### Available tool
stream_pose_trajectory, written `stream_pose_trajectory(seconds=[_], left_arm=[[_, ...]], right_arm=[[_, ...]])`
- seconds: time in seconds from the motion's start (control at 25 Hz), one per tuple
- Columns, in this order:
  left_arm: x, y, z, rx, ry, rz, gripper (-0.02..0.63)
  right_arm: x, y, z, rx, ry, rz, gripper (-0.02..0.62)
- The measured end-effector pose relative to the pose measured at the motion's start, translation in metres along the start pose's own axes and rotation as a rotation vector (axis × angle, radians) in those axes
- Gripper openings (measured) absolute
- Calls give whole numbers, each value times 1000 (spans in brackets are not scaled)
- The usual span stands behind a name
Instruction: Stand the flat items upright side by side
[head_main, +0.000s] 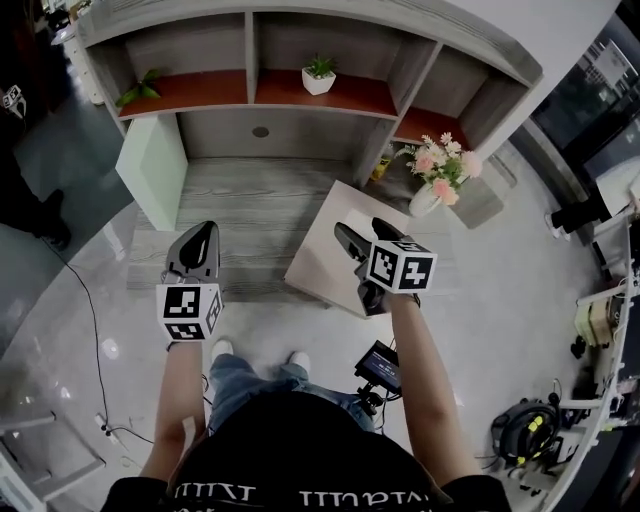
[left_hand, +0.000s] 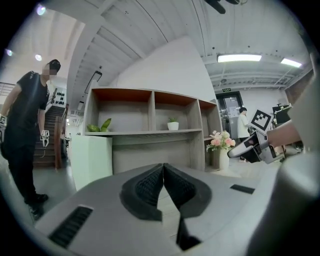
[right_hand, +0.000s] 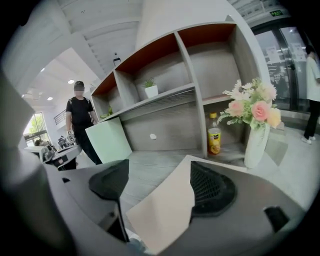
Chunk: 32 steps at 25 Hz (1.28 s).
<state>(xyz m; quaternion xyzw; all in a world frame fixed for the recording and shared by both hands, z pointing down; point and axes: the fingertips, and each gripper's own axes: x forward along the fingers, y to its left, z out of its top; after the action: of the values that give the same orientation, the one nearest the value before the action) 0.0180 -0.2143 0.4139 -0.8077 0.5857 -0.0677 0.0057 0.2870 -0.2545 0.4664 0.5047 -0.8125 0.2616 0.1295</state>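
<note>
One smooth beige square board (head_main: 318, 255) between right tool (head_main: 365, 234).

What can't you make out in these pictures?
Beige board: head view, part covered by the right gripper; contact unclear.
Yellow can: right gripper view, print too small.
Green panel: head view, rear side hidden, so its support is unknown.
</note>
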Motion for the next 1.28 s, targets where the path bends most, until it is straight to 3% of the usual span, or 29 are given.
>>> stream_pose_trajectory(seconds=[0.24, 0.52, 0.64, 0.76, 1.0, 1.28], left_arm=[[6, -27, -9, 14, 29, -33, 14], [7, -45, -23, 38, 78, -70, 14], [4, -48, -28, 55, 101, -87, 14], [2, -49, -33, 67, 120, -97, 14], [6, -59, -40, 81, 145, -135, 14], [13, -68, -37, 112, 144, -175, 14]], right_arm=[[-15, -64, -32, 154, 41, -55, 393], [-9, -126, -106, 365, 140, -184, 393], [-6, -148, -127, 358, 168, -293, 393], [-3, -155, -147, 305, 241, -340, 393], [-9, -153, -169, 382, 256, -346, 394], [-36, -134, -205, 510, 336, -223, 394]])
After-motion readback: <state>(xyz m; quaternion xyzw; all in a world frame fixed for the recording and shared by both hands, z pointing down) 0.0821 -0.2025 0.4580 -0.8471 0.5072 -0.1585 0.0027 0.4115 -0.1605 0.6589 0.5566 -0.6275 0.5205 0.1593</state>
